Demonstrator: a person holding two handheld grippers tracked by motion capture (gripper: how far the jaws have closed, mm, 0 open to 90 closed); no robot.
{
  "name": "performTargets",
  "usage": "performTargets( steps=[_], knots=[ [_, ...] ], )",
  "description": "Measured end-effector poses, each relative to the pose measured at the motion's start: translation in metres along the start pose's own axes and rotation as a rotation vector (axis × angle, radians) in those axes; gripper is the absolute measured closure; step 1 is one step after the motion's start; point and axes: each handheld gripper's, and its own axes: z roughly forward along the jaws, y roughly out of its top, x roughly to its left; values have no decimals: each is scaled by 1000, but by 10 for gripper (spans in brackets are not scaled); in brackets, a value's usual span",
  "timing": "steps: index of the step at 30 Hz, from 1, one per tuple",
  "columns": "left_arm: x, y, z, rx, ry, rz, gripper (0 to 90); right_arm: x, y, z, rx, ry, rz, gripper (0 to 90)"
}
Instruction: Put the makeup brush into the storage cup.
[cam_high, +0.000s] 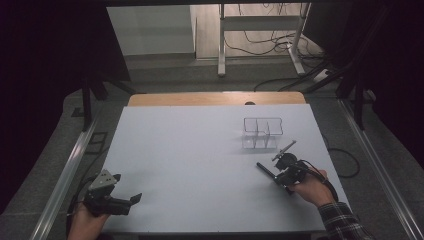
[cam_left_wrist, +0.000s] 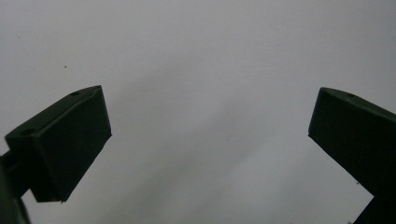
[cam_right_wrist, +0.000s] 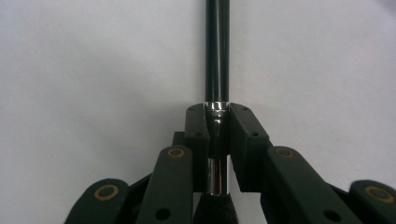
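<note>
Makeup brush (cam_right_wrist: 217, 56), slim and black with a silver ferrule, pinched between the pressed-in jaws of the right gripper (cam_high: 281, 169) near the right edge of the tabletop (cam_high: 190, 165), toward the near right corner. Handle pointing out past the jaws toward the tabletop's middle, dark bristle tuft tucked back toward the gripper body. Clear acrylic organizer (cam_high: 262, 133) with open compartments standing just beyond, toward the far right part of the tabletop, apart from the brush. Judged as the pick-up step: grasp made, carrying not yet begun. Next move likely calling for a lift, a turn to upright, and a careful lowering into one compartment without nudging the light organizer. Left gripper (cam_high: 112, 200) idle at the near left corner, jaws spread wide with nothing between them.

High view giving the layout: organizer, both hands, distance between brush and compartments. Right gripper view giving the grip itself: pads (cam_right_wrist: 198, 135) closed on the ferrule. Left gripper view offering bare grey surface between parted jaws.
</note>
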Motion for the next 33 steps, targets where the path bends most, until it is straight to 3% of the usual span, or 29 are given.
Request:
performTargets(
  steps=[14, 20, 24, 33],
  knots=[
    [-2, 0, 0, -47, -11, 56, 0, 5, -4, -11, -64, -7, 0, 774],
    [-2, 0, 0, -53, -14, 58, 0, 9, -3, -17, -84, -8, -8, 774],
    [-2, 1, 1, -46, -21, 54, 0, 10, -3, -19, -87, -9, -13, 774],
    [-1, 3, 0, -63, -67, 1, 0, 14, -3, -24, -101, -16, -43, 774]
  ],
)
